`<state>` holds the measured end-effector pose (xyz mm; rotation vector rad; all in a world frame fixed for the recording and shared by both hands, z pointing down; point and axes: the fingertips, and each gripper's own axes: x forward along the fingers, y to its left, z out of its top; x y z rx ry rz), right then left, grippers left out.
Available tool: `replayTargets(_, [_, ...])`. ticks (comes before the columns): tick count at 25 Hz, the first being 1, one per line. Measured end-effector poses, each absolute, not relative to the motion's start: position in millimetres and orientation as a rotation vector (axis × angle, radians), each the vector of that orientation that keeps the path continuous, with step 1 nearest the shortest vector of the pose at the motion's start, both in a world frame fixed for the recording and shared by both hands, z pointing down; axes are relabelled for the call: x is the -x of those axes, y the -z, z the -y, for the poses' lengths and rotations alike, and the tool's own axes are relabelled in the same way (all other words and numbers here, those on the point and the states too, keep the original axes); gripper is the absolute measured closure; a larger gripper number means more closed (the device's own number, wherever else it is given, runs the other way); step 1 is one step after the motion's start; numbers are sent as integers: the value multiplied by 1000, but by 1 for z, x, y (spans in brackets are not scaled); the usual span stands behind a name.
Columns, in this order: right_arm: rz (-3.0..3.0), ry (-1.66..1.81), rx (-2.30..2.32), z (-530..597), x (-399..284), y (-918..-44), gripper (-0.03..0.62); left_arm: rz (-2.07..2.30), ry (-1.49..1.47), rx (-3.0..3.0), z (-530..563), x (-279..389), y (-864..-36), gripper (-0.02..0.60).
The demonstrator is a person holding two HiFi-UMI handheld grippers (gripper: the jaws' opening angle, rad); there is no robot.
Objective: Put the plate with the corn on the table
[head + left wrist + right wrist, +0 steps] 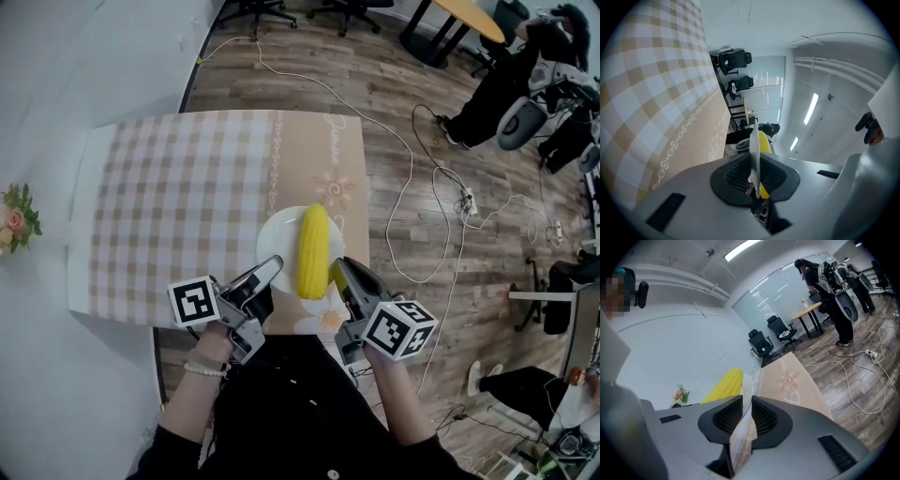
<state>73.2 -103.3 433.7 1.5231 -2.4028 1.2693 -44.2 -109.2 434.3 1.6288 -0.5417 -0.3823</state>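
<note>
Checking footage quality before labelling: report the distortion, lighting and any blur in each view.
Head view: wide-angle bend curves the tablecloth edges; light is even, corn and plate sharp. Left gripper view: strong fisheye, black corners, bright ceiling strips; the plate shows only edge-on in the left tool. Right gripper view: same fisheye, glaring ceiling light at top, one mosaic patch upper left.

Your left gripper (272,266), right gripper (340,268) side by side; each one's jaws clamped on plate (277,232) rim.
</note>
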Motion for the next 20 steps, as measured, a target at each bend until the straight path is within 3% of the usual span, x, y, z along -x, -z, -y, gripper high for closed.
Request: replayTargets(20, [2324, -1299, -1476, 129, -96, -483, 511, 593, 274, -1632, 135, 21, -482, 549])
